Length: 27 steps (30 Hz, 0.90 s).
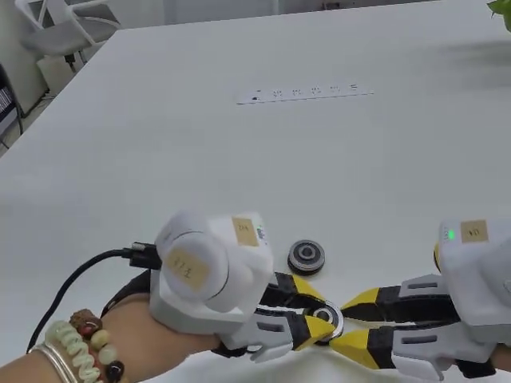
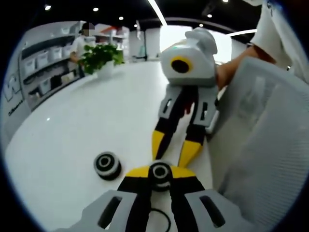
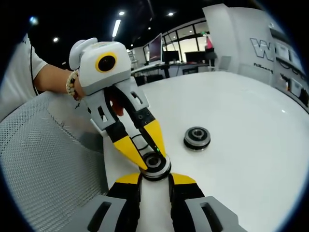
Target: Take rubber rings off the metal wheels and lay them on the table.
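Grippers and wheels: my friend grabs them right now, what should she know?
Left gripper: shut on one metal wheel.
Right gripper: jaws apart, tips at that wheel's rim; grip unclear.
Second wheel: lies on the table nearby, untouched, dark ring seemingly on.
Done: maybe one ring, a thin black loop below the left gripper.
Left: peel the rings, lay them on the table.
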Tool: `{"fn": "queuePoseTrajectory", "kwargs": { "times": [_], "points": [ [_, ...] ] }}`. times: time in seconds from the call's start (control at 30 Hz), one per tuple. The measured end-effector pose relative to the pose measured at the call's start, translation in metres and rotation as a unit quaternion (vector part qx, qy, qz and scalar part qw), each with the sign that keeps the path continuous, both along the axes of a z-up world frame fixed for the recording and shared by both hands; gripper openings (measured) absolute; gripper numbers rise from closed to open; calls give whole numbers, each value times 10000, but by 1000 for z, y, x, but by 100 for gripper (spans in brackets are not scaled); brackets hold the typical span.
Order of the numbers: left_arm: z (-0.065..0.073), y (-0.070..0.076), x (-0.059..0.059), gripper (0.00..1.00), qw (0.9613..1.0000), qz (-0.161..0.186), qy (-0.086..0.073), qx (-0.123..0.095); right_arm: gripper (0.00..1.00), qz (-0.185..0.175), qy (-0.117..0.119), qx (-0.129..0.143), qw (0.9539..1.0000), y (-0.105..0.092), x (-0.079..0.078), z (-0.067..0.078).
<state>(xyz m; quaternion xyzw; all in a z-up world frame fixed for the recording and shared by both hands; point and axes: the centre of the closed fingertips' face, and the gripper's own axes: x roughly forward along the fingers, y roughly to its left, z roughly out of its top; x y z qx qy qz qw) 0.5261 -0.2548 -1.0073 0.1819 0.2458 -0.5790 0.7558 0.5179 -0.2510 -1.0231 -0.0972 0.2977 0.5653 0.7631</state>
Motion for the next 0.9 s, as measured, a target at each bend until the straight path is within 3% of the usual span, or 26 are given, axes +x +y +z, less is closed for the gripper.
{"fn": "queuePoseTrajectory", "kwargs": {
  "times": [0.23, 0.3, 0.33, 0.5, 0.53, 0.6, 0.67, 0.7, 0.77, 0.87, 0.9],
  "points": [
    [-1, 1, 0, 15, 9998, 93, 52, -142, 12, 213, -322, -227, 9990, -4, -3, -2],
    [-1, 1, 0, 15, 9998, 110, 47, -159, 4, 282, -525, -408, 9974, -9, 0, -4],
    [0, 1, 0, 15, 9998, 114, 45, -164, 2, 224, -580, -348, 9975, -8, 1, -2],
    [-1, 1, 0, 15, 9998, 114, 28, -160, 1, 136, -442, -353, 9983, -8, 2, -3],
    [0, 0, 0, 15, 9998, 114, 25, -162, 0, 42, -364, -328, 9988, -8, 3, -3],
    [0, 0, 0, 15, 9998, 110, 21, -174, 0, -262, 47, -229, 9994, -9, 3, -4],
    [0, 0, 0, 15, 9998, 106, 13, -195, 0, -586, 525, 27, 9969, -10, 5, -4],
    [0, 1, 0, 15, 9997, 101, 5, -208, 0, -818, 902, 218, 9923, -10, 6, -4],
    [0, 1, 0, 15, 9997, 99, -3, -220, 0, -1064, 1284, 470, 9849, -12, 6, -4],
    [0, 0, 0, 15, 9997, 96, -3, -237, 0, -1282, 1653, 706, 9753, -14, 5, -2],
    [0, 0, 0, 15, 9997, 94, -5, -239, 0, -1296, 1676, 744, 9745, -13, 5, -2]
  ]
}}
